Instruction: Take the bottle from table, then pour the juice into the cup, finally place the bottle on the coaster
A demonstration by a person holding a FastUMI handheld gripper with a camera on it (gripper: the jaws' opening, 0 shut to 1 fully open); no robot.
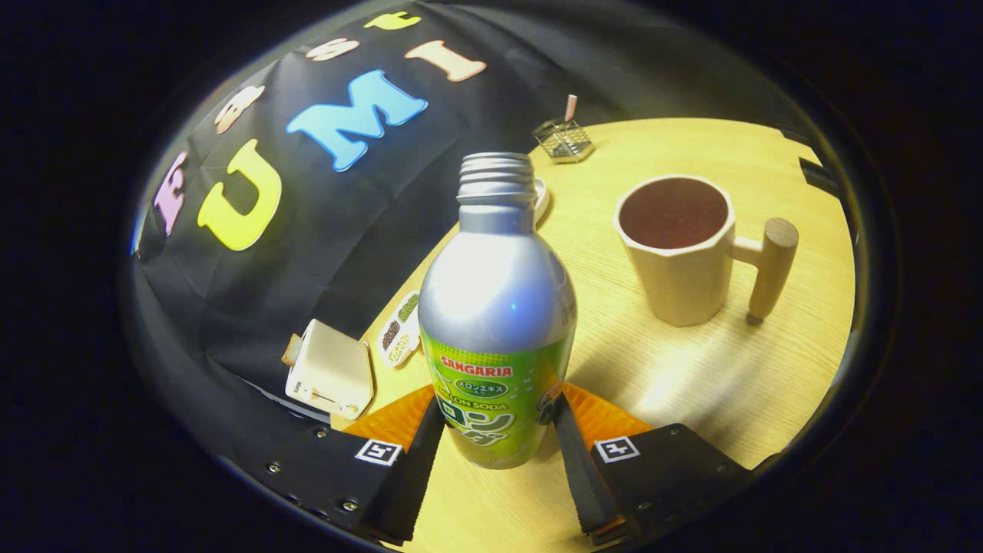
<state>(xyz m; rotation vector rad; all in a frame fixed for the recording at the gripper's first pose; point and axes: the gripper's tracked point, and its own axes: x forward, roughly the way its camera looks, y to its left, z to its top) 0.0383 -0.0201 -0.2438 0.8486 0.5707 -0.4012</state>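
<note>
A silver bottle (498,307) with a green label and an open threaded neck stands between my fingers. My gripper (498,430) is shut on the bottle, one finger pressing each side of its lower part. I cannot tell whether its base touches the wooden table (691,384). Beyond the fingers and to the right stands a cream cup (680,250) with a wooden peg handle; its inside looks dark. A small white disc (542,198), possibly the coaster, peeks out from behind the bottle's neck.
A wire basket (564,140) with a pink stick in it sits at the far end of the table. A white boxy object (332,370) and a small flat packet (402,330) lie left of the bottle by the black cloth wall.
</note>
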